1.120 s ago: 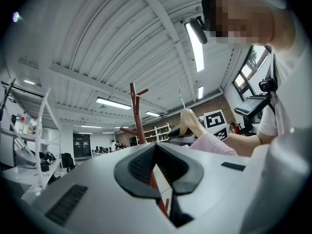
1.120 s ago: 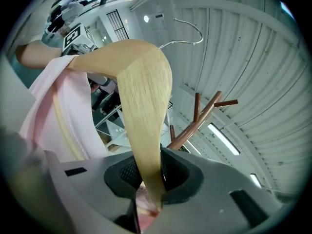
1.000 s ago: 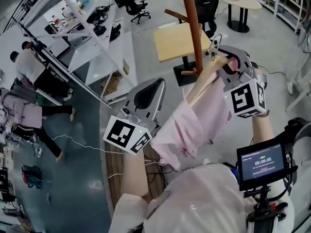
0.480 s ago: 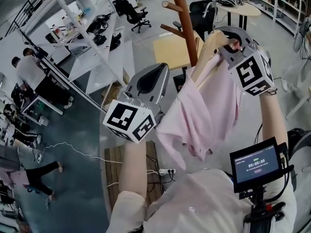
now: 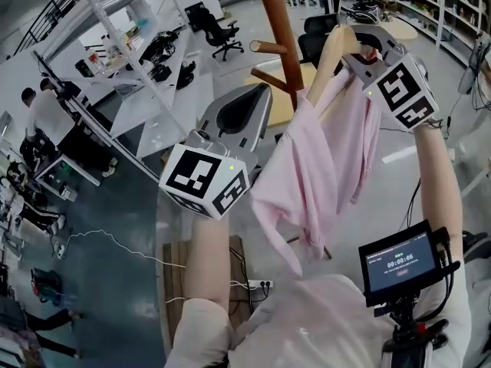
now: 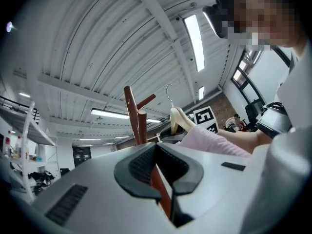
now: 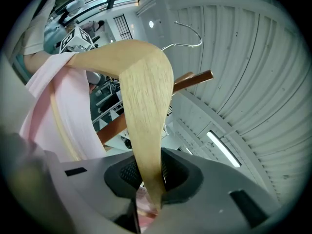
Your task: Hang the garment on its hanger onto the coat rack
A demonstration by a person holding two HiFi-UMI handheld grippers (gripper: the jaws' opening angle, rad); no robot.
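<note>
A pale wooden hanger carries a pink garment that droops in folds below it. My right gripper is shut on one arm of the hanger, high at the upper right; in the right gripper view the wood runs between the pads and its wire hook points up, free of any peg. The brown coat rack stands just left of the hanger, with its pegs close by. My left gripper is shut and empty, below the rack and left of the garment.
White shelving and desks run along the left, with people beside them. An office chair and a round table stand behind the rack. A power strip and cable lie on the floor. A small screen hangs at my chest.
My right gripper has lifted the hanger and garment up and closer to the rack's pegs. The left gripper has risen a little as well.
</note>
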